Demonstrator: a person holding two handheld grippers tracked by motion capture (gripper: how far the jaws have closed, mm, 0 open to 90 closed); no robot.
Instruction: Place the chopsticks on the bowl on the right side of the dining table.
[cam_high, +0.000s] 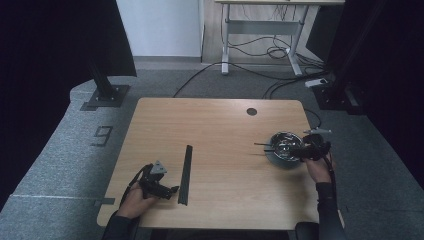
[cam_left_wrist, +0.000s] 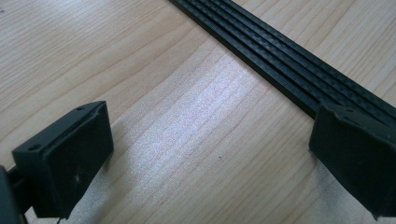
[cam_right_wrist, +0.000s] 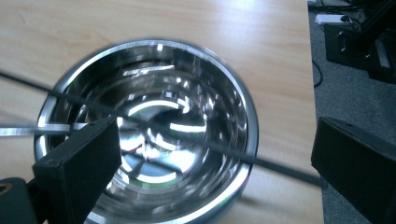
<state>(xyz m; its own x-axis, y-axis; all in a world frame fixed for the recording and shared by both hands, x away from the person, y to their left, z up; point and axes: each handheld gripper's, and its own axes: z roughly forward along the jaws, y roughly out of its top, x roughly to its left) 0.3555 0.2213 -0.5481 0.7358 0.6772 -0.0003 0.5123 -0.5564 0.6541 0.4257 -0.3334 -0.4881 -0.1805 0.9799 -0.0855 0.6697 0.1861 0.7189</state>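
A long black ridged strip (cam_high: 186, 174) lies on the wooden table (cam_high: 215, 125), running front to back left of centre. My left gripper (cam_high: 169, 190) rests low beside its near end, open; in the left gripper view its right jaw overlaps the strip (cam_left_wrist: 289, 70) and bare wood lies between the jaws (cam_left_wrist: 215, 158). At the right edge stands a shiny steel bowl (cam_high: 281, 144). My right gripper (cam_high: 296, 150) hovers over it, open (cam_right_wrist: 215, 172). A thin black rod (cam_right_wrist: 196, 140) lies across the bowl (cam_right_wrist: 154, 93), and a flat silver piece (cam_right_wrist: 28, 129) pokes out at its left.
A round cable hole (cam_high: 251, 111) sits near the table's far edge. The bowl stands close to the table's right edge. Grey carpet with cables (cam_high: 280, 75) surrounds the table, a black stand base (cam_high: 106, 94) is at far left, and a desk frame (cam_high: 262, 30) stands behind.
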